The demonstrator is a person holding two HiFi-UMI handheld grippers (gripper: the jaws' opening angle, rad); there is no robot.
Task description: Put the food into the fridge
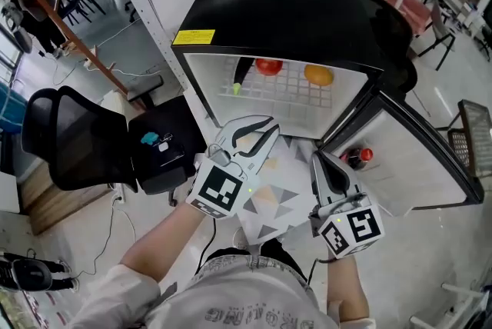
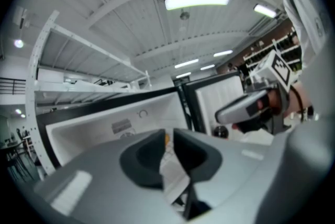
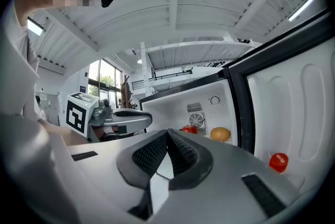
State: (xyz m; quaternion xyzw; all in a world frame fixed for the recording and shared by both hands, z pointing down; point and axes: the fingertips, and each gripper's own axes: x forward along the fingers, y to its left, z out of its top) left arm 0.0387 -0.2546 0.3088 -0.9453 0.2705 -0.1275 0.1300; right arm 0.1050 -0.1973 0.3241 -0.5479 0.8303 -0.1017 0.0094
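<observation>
A small black fridge (image 1: 292, 12) stands with its door (image 1: 419, 166) swung open to the right. On its white wire shelf lie a dark green vegetable (image 1: 241, 74), a red tomato (image 1: 268, 66) and an orange (image 1: 318, 74). A red-capped bottle (image 1: 360, 157) sits in the door. My left gripper (image 1: 270, 127) hovers just before the fridge opening, its jaws a narrow slit apart with nothing between them (image 2: 168, 136). My right gripper (image 1: 317, 158) is lower right by the door, shut and empty (image 3: 168, 134). The tomato (image 3: 189, 129) and orange (image 3: 220, 134) also show ahead of it.
A black office chair (image 1: 69, 139) and a low black stand with a teal item (image 1: 157, 151) are to the left. A white shelving post (image 1: 150, 4) rises beside the fridge. A patterned mat (image 1: 277, 197) lies before it. A wire chair (image 1: 473, 135) stands at right.
</observation>
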